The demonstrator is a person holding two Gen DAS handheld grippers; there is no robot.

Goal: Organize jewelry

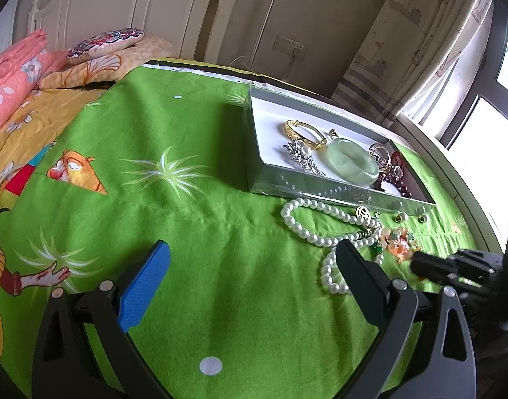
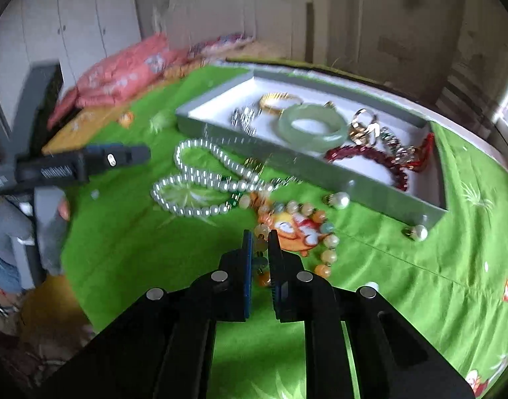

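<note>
Clamping my right claw on the orange-and-green bead bracelet lying on the green bedsheet just beside the grey tray, left claw apart and empty, I judge lifting it into the tray comes next.

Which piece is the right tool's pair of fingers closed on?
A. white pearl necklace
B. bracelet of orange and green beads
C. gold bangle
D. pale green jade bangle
B: the right tool is pinching the bracelet of orange and green beads on the green cloth.
</note>
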